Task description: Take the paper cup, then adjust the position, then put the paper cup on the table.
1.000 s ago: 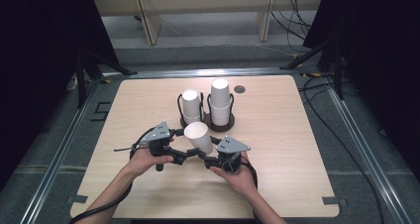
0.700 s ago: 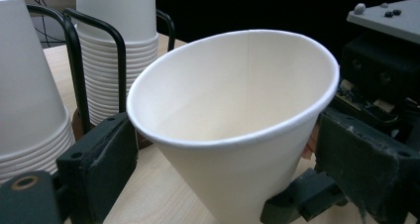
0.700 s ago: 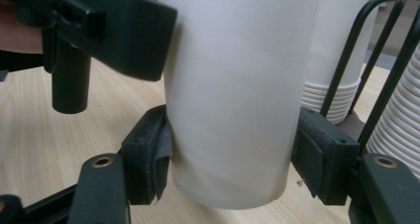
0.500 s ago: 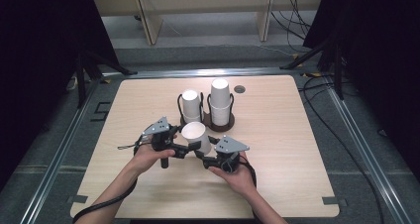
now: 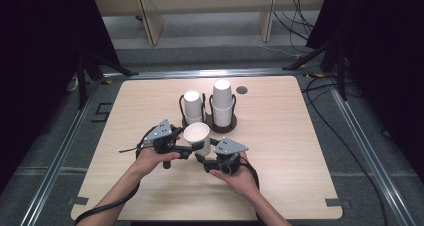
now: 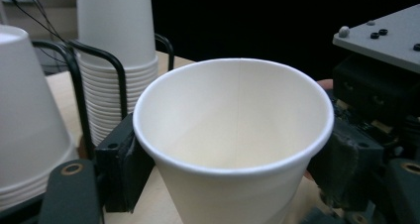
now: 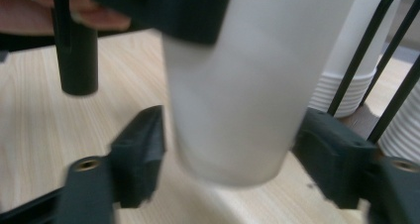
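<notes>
High view: one upright paper cup (image 5: 197, 137) is held near the table's (image 5: 300, 151) front, gripped by the closing left gripper (image 5: 186, 150); the right gripper (image 5: 205, 158), just opened, flanks its base. Two stacks (image 5: 192, 105) are racked behind.

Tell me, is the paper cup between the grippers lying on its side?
No, the paper cup stands mouth up, its open rim facing the high view.
</notes>
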`<state>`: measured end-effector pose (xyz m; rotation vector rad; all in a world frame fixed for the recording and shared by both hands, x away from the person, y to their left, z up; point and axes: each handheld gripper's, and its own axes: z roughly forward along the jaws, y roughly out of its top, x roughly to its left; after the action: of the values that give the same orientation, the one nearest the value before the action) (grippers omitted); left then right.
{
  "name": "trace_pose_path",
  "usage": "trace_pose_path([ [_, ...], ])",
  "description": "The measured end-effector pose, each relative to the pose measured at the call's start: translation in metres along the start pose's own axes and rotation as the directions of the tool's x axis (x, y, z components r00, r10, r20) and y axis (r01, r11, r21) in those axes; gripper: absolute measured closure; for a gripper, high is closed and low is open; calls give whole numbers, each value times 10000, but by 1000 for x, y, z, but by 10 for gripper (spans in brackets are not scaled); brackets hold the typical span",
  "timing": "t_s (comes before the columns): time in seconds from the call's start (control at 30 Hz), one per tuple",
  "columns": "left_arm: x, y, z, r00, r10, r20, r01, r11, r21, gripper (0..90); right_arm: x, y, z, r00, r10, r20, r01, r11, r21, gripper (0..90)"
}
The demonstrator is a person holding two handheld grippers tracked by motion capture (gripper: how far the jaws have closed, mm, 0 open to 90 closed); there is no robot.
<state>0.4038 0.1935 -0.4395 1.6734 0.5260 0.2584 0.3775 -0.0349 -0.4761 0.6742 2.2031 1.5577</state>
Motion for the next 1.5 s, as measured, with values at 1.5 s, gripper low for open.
trace_pose_path([
  [1.5,1,-27,7,9580,486,-2825,-391,9985,392,245,-68,-36,-113,9312,1638,3257,-1691,9855,-119,153],
])
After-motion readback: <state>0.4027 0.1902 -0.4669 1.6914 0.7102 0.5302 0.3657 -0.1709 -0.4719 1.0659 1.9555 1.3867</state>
